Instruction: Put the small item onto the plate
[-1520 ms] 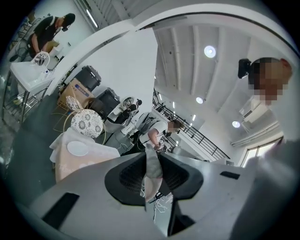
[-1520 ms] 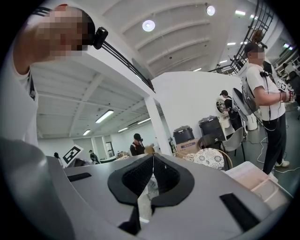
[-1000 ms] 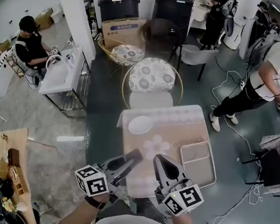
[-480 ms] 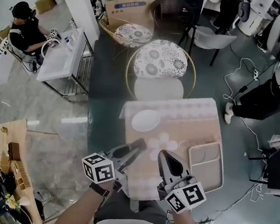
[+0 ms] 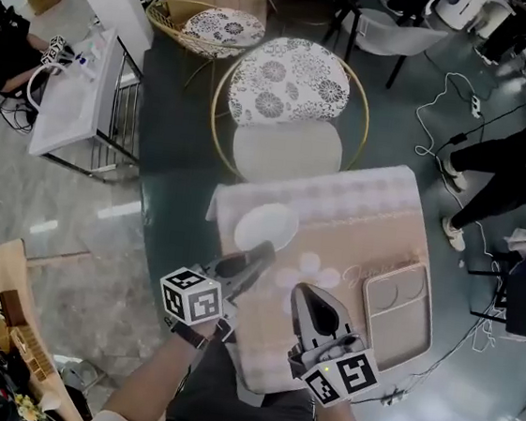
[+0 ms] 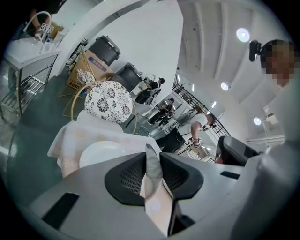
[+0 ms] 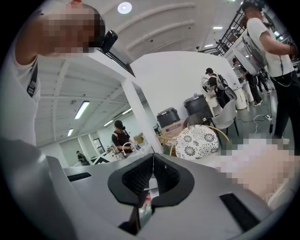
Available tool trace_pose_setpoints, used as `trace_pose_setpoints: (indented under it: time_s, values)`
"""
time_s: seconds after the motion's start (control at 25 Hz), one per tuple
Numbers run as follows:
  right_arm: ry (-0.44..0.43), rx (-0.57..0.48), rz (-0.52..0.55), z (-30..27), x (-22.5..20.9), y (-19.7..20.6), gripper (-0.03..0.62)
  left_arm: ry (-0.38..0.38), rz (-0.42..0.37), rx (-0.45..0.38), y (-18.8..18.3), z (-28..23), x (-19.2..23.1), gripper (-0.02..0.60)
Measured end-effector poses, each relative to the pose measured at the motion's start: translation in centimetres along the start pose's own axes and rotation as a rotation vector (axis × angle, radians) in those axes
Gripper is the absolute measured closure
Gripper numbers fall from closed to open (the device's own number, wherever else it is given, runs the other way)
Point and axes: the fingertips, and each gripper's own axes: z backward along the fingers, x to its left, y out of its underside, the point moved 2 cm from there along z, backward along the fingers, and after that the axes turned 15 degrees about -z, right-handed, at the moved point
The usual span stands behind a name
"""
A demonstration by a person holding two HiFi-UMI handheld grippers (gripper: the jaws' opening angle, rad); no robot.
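The left gripper (image 6: 152,158) is pinched on the small item (image 6: 151,164) — a thin grey sliver standing between the pads, its tip poking just past them. In the head view this gripper hangs over the tablecloth (image 5: 366,217), its tips just beside the near edge of the white plate (image 5: 266,226). The right gripper (image 5: 301,294) hovers nearby over the cloth — jaws pressed together, holding nothing. A beige tray (image 5: 399,301) lies on the cloth's right side.
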Motion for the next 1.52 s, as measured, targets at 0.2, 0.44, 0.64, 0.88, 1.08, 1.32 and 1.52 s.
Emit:
trace_pose_setpoints:
  time_s: [0.2, 0.44, 0.64, 0.88, 1.08, 1.32, 1.52]
  values:
    - [0.042, -0.003, -0.022, -1.7, -2.6, 1.8, 0.580, 0.010, 0.010, 0.044, 1.9, -3.2, 3.5, 0.492]
    - [0.078, -0.001, -0.039, -2.1, -4.8, 3.1, 0.580, 0.001, 0.028, 0.109, 3.7, -6.2, 6.7, 0.492]
    - [0.093, 0.001, -0.050, -1.9, -5.6, 3.3, 0.580, -0.003, 0.037, 0.154, 4.4, -7.7, 7.9, 0.492]
    - [0.093, 0.004, -0.051, -1.9, -5.9, 3.4, 0.580, -0.027, 0.023, 0.172, 4.5, -8.5, 9.0, 0.489]
    - [0.078, 0.011, -0.052, -2.3, -5.6, 3.4, 0.580, -0.069, -0.039, 0.203, 4.4, -8.6, 9.4, 0.399]
    - [0.058, 0.023, -0.042, -2.4, -4.6, 3.2, 0.580, -0.145, -0.075, 0.241, 4.7, -7.2, 9.8, 0.350]
    - [0.035, 0.034, -0.030, -1.9, -3.5, 2.6, 0.580, -0.204, -0.118, 0.255, 4.2, -6.2, 9.5, 0.330]
